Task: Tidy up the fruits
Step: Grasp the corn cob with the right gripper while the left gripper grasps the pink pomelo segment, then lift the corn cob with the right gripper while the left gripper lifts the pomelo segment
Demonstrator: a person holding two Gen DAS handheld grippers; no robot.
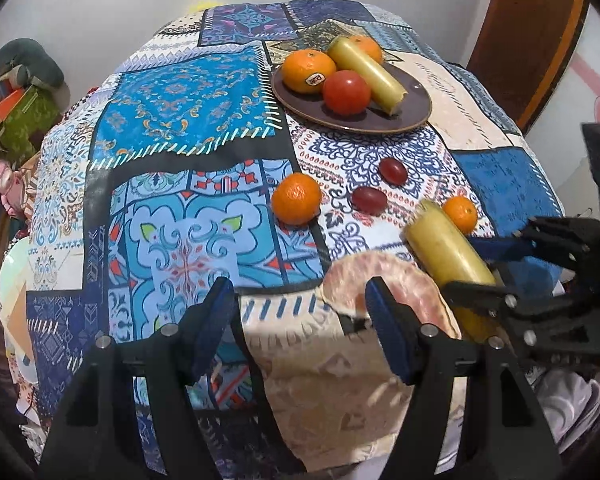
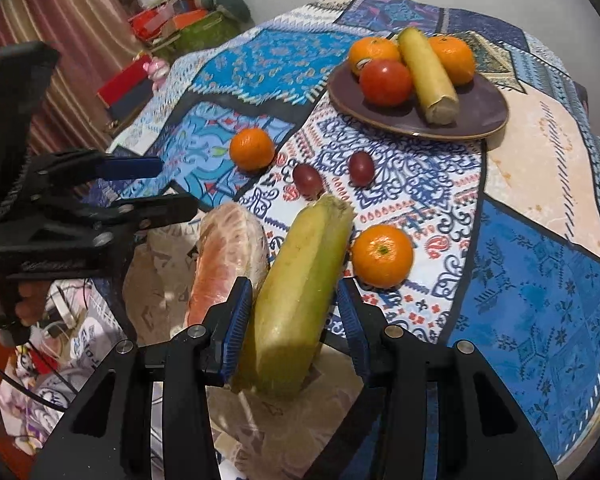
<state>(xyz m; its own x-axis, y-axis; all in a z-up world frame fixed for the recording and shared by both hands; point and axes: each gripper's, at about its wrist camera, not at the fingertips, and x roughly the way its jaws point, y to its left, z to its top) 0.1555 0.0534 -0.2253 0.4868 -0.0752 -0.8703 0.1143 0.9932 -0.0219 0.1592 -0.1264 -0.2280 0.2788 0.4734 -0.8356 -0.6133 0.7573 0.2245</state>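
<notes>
Showing door (image 1: 536, 40) only from left wrist.

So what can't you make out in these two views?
- Right wrist view: the banana piece hides whether the right hand-held gripper presses it; the far pad seems apart.
- Left wrist view: the left hand-held gripper covers the pomelo segment's near edge.
- Both views: the tablecloth hides the table.

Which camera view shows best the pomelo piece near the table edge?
The right wrist view: the pomelo piece lies unobstructed beside the held banana half. In the left wrist view the pomelo piece is partly covered by the left gripper.
</notes>
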